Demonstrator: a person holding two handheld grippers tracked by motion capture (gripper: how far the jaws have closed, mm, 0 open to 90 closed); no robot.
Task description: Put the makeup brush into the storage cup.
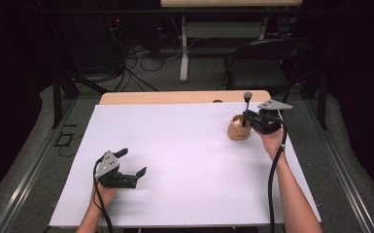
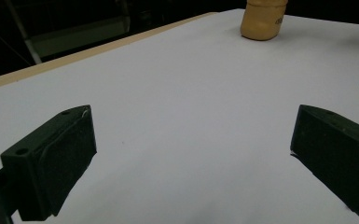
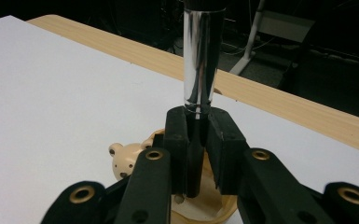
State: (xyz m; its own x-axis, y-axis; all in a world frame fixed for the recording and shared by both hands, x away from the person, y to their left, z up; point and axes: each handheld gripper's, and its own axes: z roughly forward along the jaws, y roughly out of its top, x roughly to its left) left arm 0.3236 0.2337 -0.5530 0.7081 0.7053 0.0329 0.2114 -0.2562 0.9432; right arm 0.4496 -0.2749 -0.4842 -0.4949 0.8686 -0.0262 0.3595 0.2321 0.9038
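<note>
**Metal-handled tool: gripped upright over the wooden cup**

The metal-handled tool (image 3: 198, 60) stands upright in the middle of the right gripper view, its polished shaft clamped between the jaws of my right gripper (image 3: 198, 140). In the high view it sits in the upper right of the frame, dark knob on top, above the wooden cup (image 1: 238, 130).

Handling, my judgement: the shaft looks rigid and smooth, so probably slippery under the pads. I have hold low on the shaft, just above the cup; that seems the sensible place, since a higher grip would let the lower end swing. Weight looks modest.

Containers: the cup is small, light wood, open-topped, resting on the white board (image 1: 184, 160). A small bear figure (image 3: 125, 159) peeks out at its rim, left of my jaws. The tool's lower end is hidden, so I cannot tell whether it touches the bottom.

My left gripper (image 1: 131, 162), lower left of the high view, stands wide open and holds nothing.
</note>
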